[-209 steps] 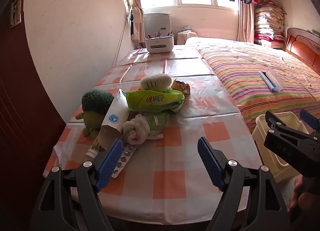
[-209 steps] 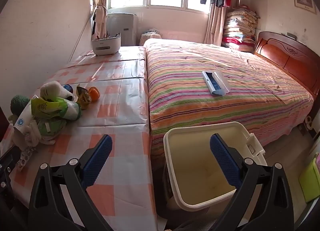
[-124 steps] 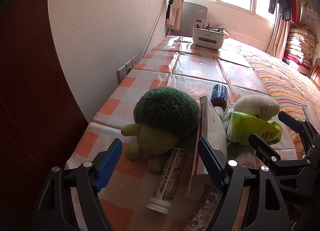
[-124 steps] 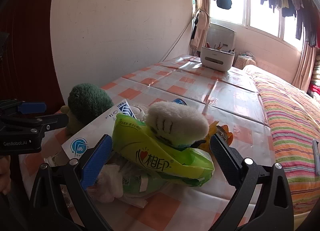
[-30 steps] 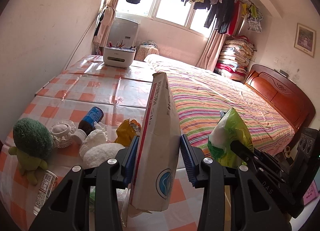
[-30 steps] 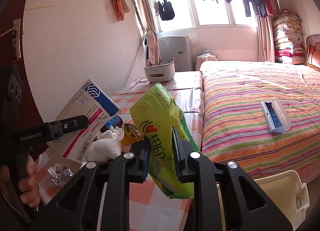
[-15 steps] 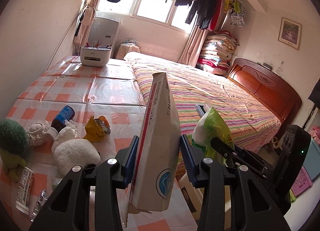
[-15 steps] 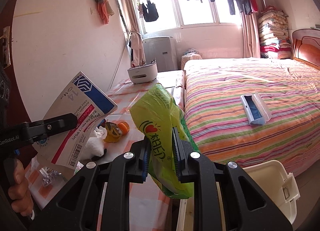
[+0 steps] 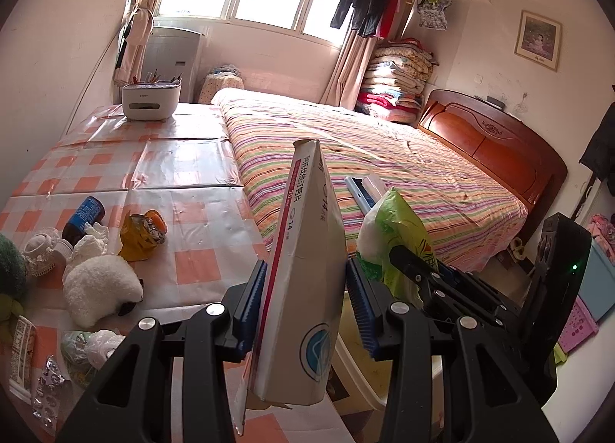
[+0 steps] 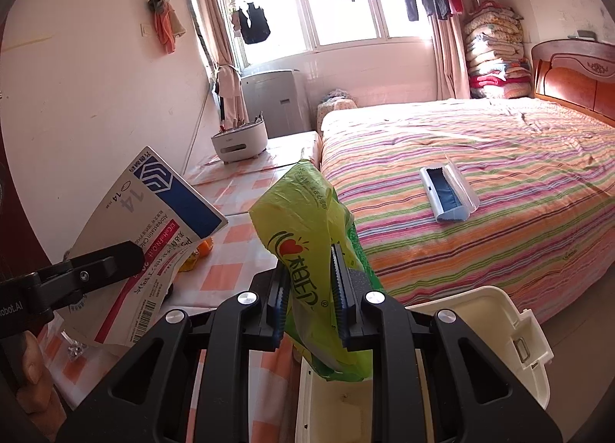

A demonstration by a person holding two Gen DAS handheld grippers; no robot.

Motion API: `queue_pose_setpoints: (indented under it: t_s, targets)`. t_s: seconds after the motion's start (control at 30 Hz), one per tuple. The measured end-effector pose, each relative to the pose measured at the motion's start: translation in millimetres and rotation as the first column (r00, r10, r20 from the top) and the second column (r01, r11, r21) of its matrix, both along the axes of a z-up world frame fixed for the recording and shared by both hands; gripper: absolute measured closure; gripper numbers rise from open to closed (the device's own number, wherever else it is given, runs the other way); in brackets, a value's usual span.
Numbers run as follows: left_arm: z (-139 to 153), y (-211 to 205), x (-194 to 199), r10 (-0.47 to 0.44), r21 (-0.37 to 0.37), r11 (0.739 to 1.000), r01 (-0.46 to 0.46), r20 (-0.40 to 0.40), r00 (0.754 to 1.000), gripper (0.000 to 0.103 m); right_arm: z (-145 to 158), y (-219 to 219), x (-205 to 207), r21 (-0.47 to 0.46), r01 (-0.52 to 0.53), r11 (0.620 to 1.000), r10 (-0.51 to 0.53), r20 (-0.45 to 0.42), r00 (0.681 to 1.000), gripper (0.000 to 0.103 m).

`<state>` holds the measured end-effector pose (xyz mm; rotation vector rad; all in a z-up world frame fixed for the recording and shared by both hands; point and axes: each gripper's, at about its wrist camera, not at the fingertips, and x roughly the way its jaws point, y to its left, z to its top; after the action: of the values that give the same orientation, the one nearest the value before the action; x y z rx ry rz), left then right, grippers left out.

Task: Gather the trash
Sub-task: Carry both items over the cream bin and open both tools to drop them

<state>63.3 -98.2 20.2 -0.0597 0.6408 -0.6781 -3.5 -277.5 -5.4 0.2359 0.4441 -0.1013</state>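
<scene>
Green bag (image 10: 315, 251) was clamped in the right claw (image 10: 311, 289), box (image 9: 307, 270) in the left claw (image 9: 307, 301); either could be dropped beside the bin (image 10: 480, 312) if released early.

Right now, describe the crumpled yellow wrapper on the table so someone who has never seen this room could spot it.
Start at the long table with the orange-and-white checked cloth beside the striped bed. Near its bed-side edge lies the crumpled yellow foil wrapper, between a dark brown bottle with a blue label and a white plush toy. It alone is shiny yellow.
</scene>
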Motion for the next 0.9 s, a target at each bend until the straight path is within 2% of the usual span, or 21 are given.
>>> queue_pose_setpoints:
  t_s: [0.53,0.9]
  targets:
    - [-5.7,-25.5,-10.5,-0.059,0.033,0.998,0.059,-0.004,0.998,0.062,-1.8,-19.4,-13.1,0.029,0.052,0.998,-0.052,0.001,0.999,0.083]
    - [-13.7,-44.4,-18.5,-0.1,0.054,0.993,0.1,-0.016,0.995,0.062,-10.0,-40.4,-25.2,0.045,0.144,0.989,-0.144,-0.016,0.99,0.08]
